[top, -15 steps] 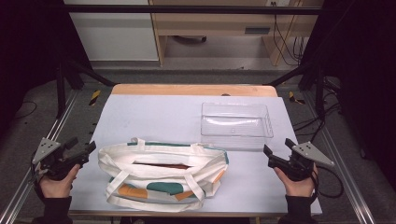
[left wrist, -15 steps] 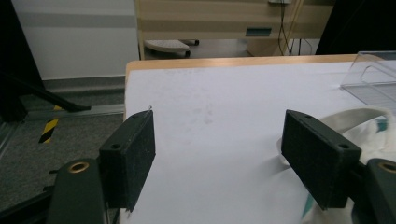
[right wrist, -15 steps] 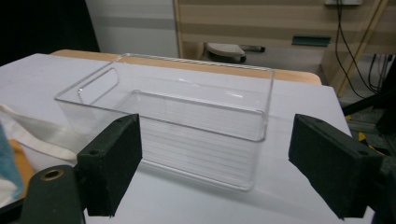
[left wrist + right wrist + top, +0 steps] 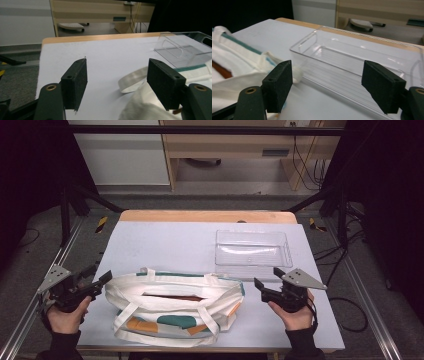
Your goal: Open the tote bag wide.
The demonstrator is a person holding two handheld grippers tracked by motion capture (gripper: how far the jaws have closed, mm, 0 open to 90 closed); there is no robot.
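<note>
- Left claw (image 4: 100,281): jaws apart, holding nothing, just off the tote bag's (image 4: 175,307) left end; best brought in level to pinch the rim beside the opening
- Tote bag: lies flat at the table's (image 4: 165,242) near edge, long axis left to right, mouth facing up
- Clear tray (image 4: 252,251): behind the bag, to the right
- Right claw (image 4: 265,282): jaws apart, empty, near the bag's right end

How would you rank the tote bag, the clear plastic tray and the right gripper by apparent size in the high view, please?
1. tote bag, plainly the largest.
2. clear plastic tray, lying farther from the camera, so possibly a little understated.
3. right gripper, the smallest, jaws open.
</note>
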